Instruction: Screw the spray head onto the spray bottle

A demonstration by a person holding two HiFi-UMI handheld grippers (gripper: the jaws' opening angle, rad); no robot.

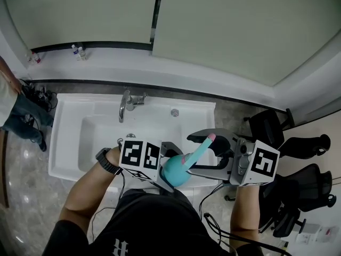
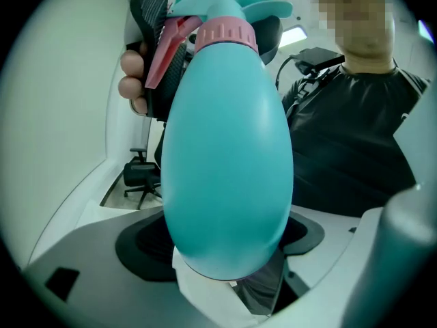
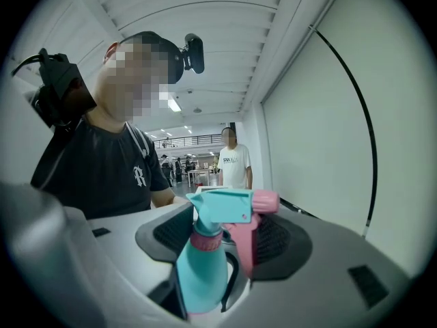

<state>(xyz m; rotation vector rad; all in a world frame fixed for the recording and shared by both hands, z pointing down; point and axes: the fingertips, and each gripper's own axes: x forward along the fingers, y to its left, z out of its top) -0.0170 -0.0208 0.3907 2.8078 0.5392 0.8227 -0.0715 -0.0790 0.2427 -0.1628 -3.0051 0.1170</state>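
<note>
Because the right gripper [image 1: 194, 153] had its jaws standing apart around the spray head [image 3: 222, 207], with no pad clearly pressing on it, the likeliest trouble seemed to be a bad bite: closing on the pink trigger [image 3: 246, 250] or the nozzle rather than on the pink collar [image 2: 227, 36] would probably squeeze or lever the head and leave the thread unturned, or cock it crooked on the neck. A second risk lay with the left gripper [image 1: 169, 167], whose jaws were spread wide but clamped on the belly of the teal spray bottle [image 2: 229, 149]; that body looked smooth and egg-shaped, so a twist at the top might have spun it in the pads or squirted it out, and it would have dropped towards the sink [image 1: 66, 143]. The bottle was held in the air over the near rim of the sink, tilted so that its neck slanted up towards the sink's right end, with the head already sitting on the neck; how far it was threaded could not be told. Both grippers met above that near rim, pointing at each other, the left forearm [image 1: 85, 191] coming in from the sink's left side and the right forearm [image 1: 242, 212] from beyond its right end, elbows out and wrists turned inward
</note>
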